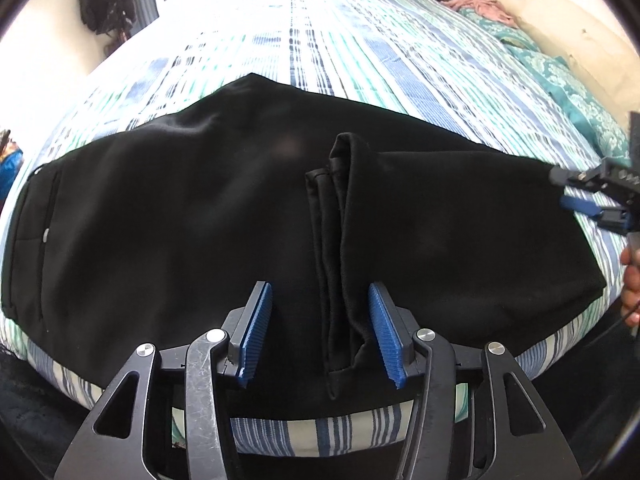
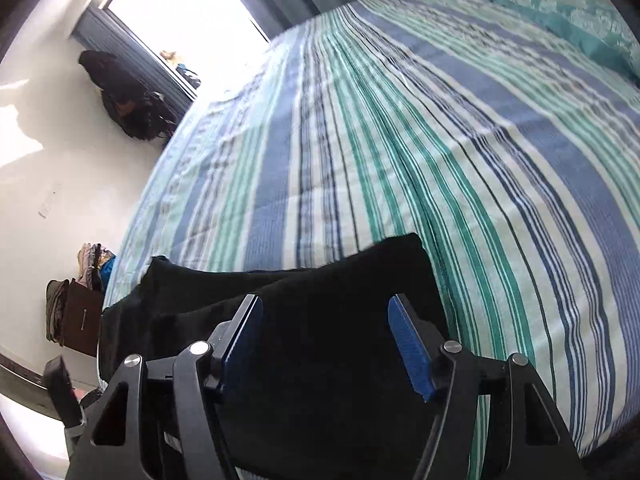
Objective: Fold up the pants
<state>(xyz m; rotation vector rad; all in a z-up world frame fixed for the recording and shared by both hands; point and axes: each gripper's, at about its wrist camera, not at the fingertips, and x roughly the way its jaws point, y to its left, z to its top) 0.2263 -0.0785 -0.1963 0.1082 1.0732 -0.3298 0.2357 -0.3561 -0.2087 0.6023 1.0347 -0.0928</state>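
Pants (image 1: 180, 216), one black pair, lie lengthwise left to right on the striped bed (image 1: 360, 52); left gripper (image 1: 320, 332) and right gripper (image 2: 326, 344) gape wide, holding nothing

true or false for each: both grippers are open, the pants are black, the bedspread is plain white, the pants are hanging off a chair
1. Both the left gripper and right gripper are open. True.
2. The pants are black. True.
3. The bedspread is plain white. False: it is striped in blue, green and white.
4. The pants hang off a chair. False: they lie on the bed, with the leg ends folded back over the middle.
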